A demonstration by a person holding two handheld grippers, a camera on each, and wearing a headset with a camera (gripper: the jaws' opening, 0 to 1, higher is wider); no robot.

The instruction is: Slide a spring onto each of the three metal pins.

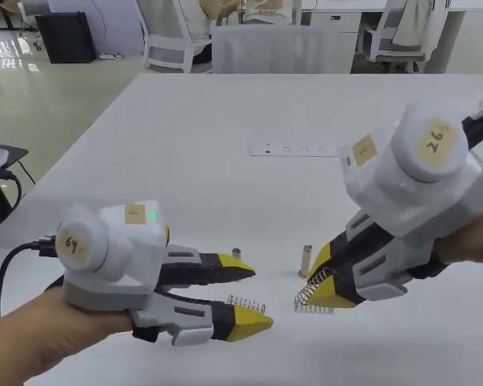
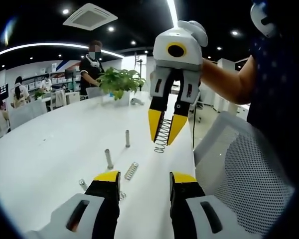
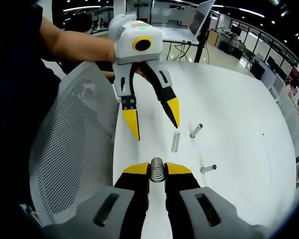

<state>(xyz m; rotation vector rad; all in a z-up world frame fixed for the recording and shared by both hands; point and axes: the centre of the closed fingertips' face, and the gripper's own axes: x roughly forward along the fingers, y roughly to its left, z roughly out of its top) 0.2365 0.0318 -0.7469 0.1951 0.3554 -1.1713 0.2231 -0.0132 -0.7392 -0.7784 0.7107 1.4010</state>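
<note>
Over a broad white workbench (image 1: 185, 145) in an open-plan office, the left gripper (image 1: 262, 297) hovers with yellow-tipped jaws spread, a loose coiled steel spring (image 1: 245, 304) lying beside one tip. Short upright metal pins (image 1: 236, 254) stand just beyond. The right gripper (image 1: 312, 288) pinches a second coiled steel spring (image 3: 157, 169). A white power strip (image 1: 298, 149) lies mid-table. A grey chair (image 1: 278, 48) faces the far edge.

A power strip (image 1: 298, 149) is lying on the white workbench (image 1: 185, 161) at 1 o'clock; office chairs (image 1: 258, 50) are standing at 12 o'clock on glossy floor (image 1: 48, 88).
</note>
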